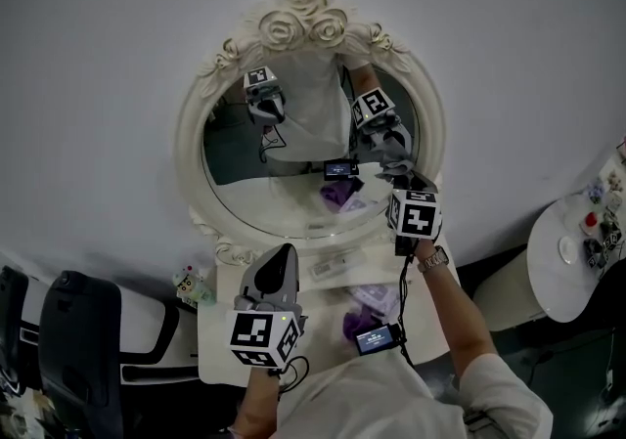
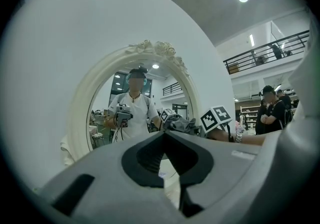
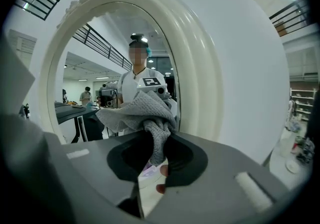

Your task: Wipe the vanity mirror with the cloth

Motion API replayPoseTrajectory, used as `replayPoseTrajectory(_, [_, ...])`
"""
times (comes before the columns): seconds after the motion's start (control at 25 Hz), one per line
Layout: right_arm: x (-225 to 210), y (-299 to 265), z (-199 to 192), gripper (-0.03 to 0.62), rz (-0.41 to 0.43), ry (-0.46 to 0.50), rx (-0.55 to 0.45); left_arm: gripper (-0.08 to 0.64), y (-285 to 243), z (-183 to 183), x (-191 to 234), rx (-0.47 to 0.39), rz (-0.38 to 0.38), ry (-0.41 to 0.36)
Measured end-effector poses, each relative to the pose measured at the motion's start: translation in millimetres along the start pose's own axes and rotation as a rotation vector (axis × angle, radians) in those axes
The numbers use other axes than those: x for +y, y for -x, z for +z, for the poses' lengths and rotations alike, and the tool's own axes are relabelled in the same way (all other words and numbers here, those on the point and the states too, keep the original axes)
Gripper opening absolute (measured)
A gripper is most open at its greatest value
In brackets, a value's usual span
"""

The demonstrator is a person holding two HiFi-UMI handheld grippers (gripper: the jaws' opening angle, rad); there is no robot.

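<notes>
Cream vanity mirror frame (image 1: 191, 149) with carved roses at 12 o'clock, grey waffle-weave cloth (image 3: 135, 111), pale grey left gripper (image 2: 164, 135) and right gripper (image 3: 155, 143), black-and-white square markers on their cubes, white wall (image 1: 117, 36), black chair (image 1: 83, 329) at 8 o'clock.

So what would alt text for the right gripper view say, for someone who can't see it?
The right claw grips a bunched grey cloth close to an oval, cream-framed vanity mirror, which reflects the person holding it.

No readable text, numbers or brands; small lit screen (image 1: 377, 338) maybe carries print, too blurred.
</notes>
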State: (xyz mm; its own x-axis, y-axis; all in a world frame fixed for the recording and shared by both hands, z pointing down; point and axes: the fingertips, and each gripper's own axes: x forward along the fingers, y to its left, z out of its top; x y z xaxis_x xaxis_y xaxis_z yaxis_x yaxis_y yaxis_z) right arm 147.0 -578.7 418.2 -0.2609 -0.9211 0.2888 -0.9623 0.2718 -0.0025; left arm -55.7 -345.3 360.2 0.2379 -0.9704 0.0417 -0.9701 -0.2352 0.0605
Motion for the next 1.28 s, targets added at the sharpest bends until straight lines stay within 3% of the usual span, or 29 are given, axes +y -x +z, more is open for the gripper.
replayPoseTrajectory(0.12, [0,1,-2,0.067,-0.042,-0.045,-0.001,0.002,10,-1,13,0.005,0.011,0.001])
replayPoseTrajectory(0.24, [26,10,0,0.067,-0.010,-0.068,-0.017,0.002,24,-2,29,0.007,0.022,-0.001])
replayPoseTrajectory(0.44, [124,17,-2,0.069,0.132,-0.007,-0.033,0.002,44,5,60,-0.002,0.044,-0.016])
replayPoseTrajectory(0.68, [254,14,-27,0.069,0.319,0.062,0.017,0.002,73,9,100,-0.006,0.103,-0.018])
replayPoseTrajectory(0.88, [327,8,-34,0.071,0.412,0.095,0.033,0.002,99,1,124,0.005,0.161,-0.008])
replayPoseTrajectory(1.08, [365,1,-37,0.072,0.459,0.113,0.052,0.002,118,-1,140,0.012,0.205,-0.016])
replayPoseTrajectory(1.28, [360,-1,-40,0.072,0.450,0.109,0.053,0.002,120,-2,138,0.017,0.216,-0.015])
